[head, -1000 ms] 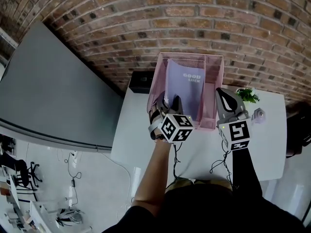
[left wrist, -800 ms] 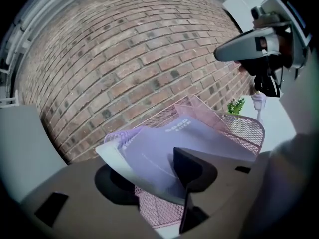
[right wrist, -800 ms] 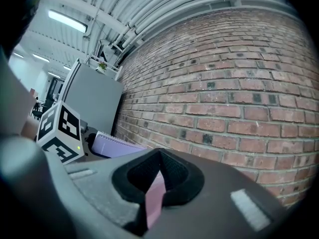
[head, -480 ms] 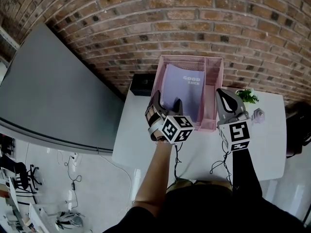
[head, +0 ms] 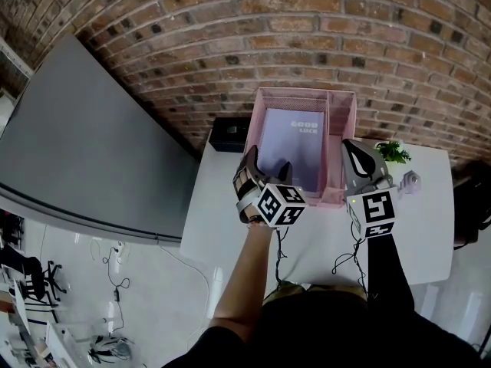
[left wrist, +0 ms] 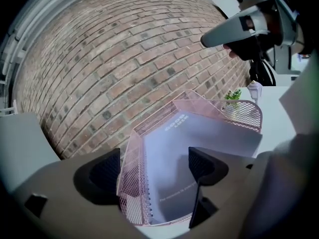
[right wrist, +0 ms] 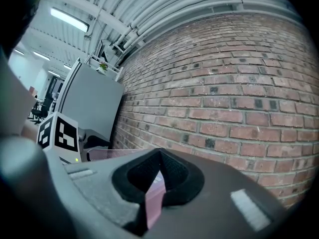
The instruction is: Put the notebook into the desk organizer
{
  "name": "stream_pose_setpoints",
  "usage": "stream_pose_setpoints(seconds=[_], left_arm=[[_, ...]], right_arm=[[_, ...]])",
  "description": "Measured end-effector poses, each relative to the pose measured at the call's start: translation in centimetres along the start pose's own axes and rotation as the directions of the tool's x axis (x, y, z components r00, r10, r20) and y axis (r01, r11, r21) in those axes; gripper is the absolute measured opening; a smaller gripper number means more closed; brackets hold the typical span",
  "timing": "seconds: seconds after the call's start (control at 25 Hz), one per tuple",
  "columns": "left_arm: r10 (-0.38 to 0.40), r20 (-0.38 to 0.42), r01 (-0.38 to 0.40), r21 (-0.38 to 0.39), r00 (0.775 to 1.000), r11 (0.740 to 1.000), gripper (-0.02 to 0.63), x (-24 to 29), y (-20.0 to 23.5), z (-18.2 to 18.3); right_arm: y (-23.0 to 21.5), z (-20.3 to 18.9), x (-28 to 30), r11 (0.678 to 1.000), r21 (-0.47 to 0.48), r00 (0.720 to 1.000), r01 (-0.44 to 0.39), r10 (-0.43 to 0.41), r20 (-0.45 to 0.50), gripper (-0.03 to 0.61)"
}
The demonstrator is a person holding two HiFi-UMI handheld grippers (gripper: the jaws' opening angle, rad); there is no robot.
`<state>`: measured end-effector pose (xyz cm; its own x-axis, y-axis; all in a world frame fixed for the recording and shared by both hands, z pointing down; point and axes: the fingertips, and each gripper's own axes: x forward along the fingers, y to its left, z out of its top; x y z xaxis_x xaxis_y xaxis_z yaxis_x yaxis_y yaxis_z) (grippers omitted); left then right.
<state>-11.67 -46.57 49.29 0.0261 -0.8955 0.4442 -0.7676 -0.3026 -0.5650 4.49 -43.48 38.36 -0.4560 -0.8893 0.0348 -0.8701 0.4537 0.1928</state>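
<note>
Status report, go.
Left claw opening, nothing gripped. Right claw shut, empty. Notebook inside pink organizer. Nothing in the way.

Ahead of the right gripper [head: 354, 150] we see a red brick wall [head: 307, 44]. To its left stands a grey panel [head: 84, 152], perhaps a partition. Beneath it lies a white table [head: 420, 222], and strip lights [right wrist: 70, 19] glow high to its left.

Office w/ brick wall [head: 307, 21]; white desk [head: 418, 228], swivel chairs [head: 31, 263], strip lights [right wrist: 70, 19].
</note>
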Motion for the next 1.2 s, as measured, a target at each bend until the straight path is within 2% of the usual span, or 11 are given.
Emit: stream_pose_setpoints(seconds=[0.24,0.44,0.72,0.92,1.2], left_arm=[[-0.039,0.019,0.04,-0.048,0.999,0.998,0.411,-0.2,0.0,-0.4],[-0.095,0.055,0.102,-0.138,0.994,0.985,0.411,-0.7,-0.2,-0.2],[-0.157,0.149,0.194,-0.282,0.976,0.94,0.411,-2.6,0.3,1.2],[-0.178,0.241,0.258,-0.357,0.954,0.898,0.41,-4.1,0.9,2.1],[-0.206,0.342,0.339,-0.393,0.917,0.855,0.408,-6.7,0.5,2.4]], right_arm=[[0.7,0.2,0.2,1.0,-0.003,1.0,-0.001,0.001,0.001,0.0],[1.0,0.2,0.3,1.0,-0.009,1.0,0.003,-0.003,-0.004,0.0],[1.6,0.9,0.7,1.0,-0.01,1.0,0.005,-0.004,0.001,0.0],[2.2,0.8,0.6,1.0,-0.002,1.0,0.002,-0.002,-0.002,0.0],[2.8,1.0,-0.1,1.0,-0.001,1.0,0.012,-0.012,-0.002,0.0]])
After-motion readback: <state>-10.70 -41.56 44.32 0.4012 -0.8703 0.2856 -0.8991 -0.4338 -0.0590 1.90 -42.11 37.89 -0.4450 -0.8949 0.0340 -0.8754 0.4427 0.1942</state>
